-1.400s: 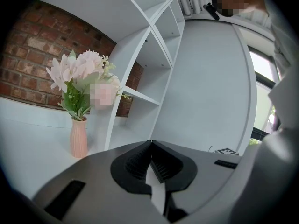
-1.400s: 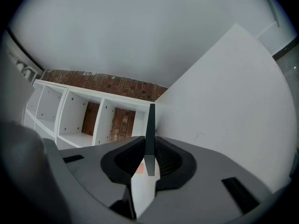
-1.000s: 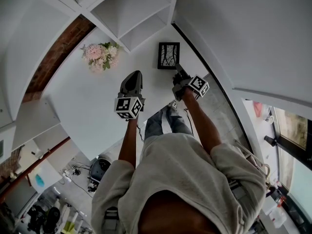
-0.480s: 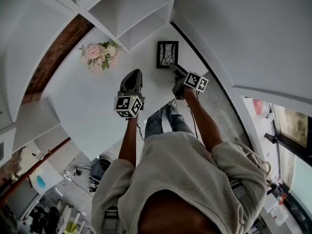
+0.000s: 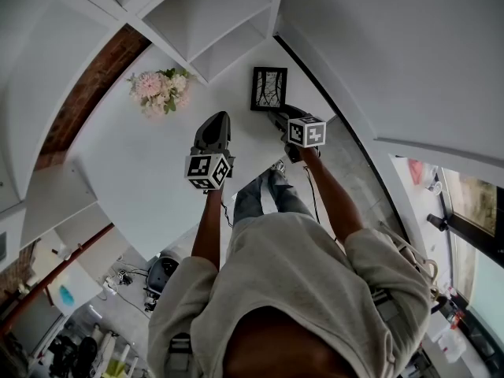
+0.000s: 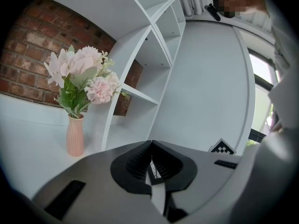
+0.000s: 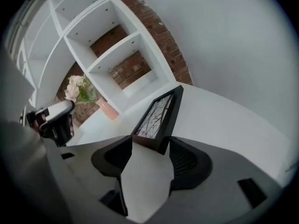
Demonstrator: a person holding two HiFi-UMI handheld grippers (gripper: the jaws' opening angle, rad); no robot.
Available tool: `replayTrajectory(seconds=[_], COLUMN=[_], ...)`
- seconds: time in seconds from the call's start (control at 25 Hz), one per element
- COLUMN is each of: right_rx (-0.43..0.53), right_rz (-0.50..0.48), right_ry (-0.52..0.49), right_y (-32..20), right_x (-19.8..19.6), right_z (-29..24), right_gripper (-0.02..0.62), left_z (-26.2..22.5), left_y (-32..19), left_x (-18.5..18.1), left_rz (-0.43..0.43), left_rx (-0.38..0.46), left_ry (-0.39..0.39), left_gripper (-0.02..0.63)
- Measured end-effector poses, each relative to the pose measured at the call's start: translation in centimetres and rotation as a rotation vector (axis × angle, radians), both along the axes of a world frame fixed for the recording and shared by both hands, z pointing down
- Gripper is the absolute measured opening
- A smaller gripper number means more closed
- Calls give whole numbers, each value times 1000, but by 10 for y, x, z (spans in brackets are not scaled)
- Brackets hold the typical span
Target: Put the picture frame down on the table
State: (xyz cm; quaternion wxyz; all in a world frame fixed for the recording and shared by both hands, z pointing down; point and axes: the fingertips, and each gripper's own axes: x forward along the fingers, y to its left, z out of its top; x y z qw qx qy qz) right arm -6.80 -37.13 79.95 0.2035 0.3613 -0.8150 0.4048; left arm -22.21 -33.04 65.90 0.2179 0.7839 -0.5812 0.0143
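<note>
Since earlier frame, right tongs (image 5: pixel 276 116) were rolled & jaws opened wide, so frame (image 5: pixel 268 89) is let go: it seems laid face up on white surface (image 5: pixel 150 164), near end betw. jaws. Left tongs (image 5: pixel 214 123) are kept clenched, empty, aside, prob. not needed

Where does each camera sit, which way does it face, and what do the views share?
Head view: on the person's head, steeply down at the white table; both arms, left gripper, right gripper.
Left gripper view: along its shut jaws toward the flowers and shelves.
Right gripper view: along jaws that have just been opening, picture frame lower end between them, not clamped; left gripper at left.
Shared: flowers in all three; frame in head and right gripper views.
</note>
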Motion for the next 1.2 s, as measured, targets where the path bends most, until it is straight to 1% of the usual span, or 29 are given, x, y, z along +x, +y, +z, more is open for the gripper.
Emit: replayTrajectory(seconds=[0.08,0.2,0.28,0.36,0.52,0.84,1.0,1.08,1.2], right_rx=[26,54,89,106,107,146,185,206,247], right_rz=[-52,-105,-152,-173,-165,-162,-141,-128,-98], right_ry=[72,155,233,292,312,323,334,339,348], right_y=[3,5,5,5,6,2,-1,-2,-6], right_x=[0,0,0,1,5,9,14,17,23], right_z=[6,10,11,12,16,7,-2,-8,-20], right_gripper=[262,261,261,261,261,247,186,144,62], left_z=[-1,-1,0,-1,-2,-4,-6,-7,-10], left_y=[0,0,-1,-2,-2,-2,-2,-2,-2], left_x=[1,2,1,1,3,4,6,7,10], left_rz=[1,2,1,0,-1,-2,0,0,2], left_rx=[1,1,1,3,5,7,11,13,18], left_ry=[0,0,0,0,-1,-4,-6,-9,-12], left_gripper=[17,17,17,17,17,17,17,17,17])
